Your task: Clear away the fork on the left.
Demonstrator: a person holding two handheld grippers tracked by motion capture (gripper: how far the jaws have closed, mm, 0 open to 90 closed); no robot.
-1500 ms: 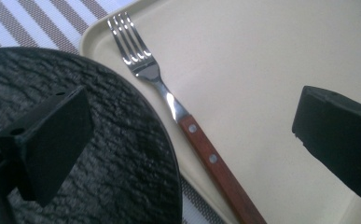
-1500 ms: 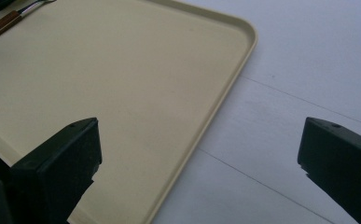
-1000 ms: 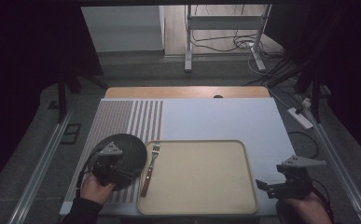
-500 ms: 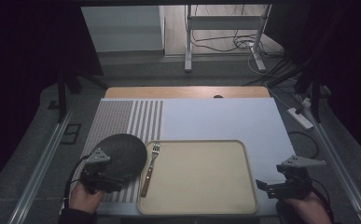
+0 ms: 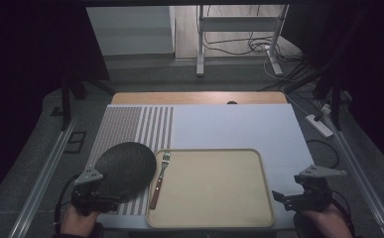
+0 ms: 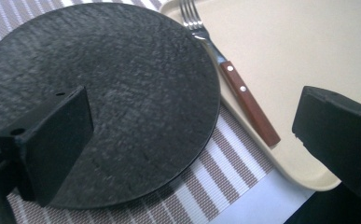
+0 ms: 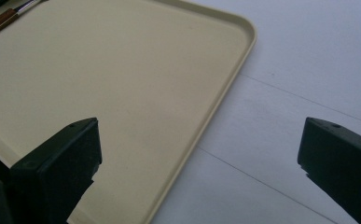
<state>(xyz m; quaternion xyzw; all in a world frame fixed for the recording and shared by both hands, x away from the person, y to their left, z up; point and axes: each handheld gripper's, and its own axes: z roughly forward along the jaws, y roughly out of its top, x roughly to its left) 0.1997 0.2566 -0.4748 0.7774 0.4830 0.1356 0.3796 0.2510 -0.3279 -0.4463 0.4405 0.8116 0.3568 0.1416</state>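
the counter [image 5: 229,129] is seen whole from a fixed high view above its near edge, facing forward and down, with floor and cables in the upper frame. the left gripper view is taken close above the counter's near left part, looking along two black fingers [image 6: 52,144] at a dark round plate [image 6: 103,93] and a fork [image 6: 234,79]. the right gripper view is set low and close, near the lower right of the high view. a beige tray [image 7: 122,84] is shared by all three views.
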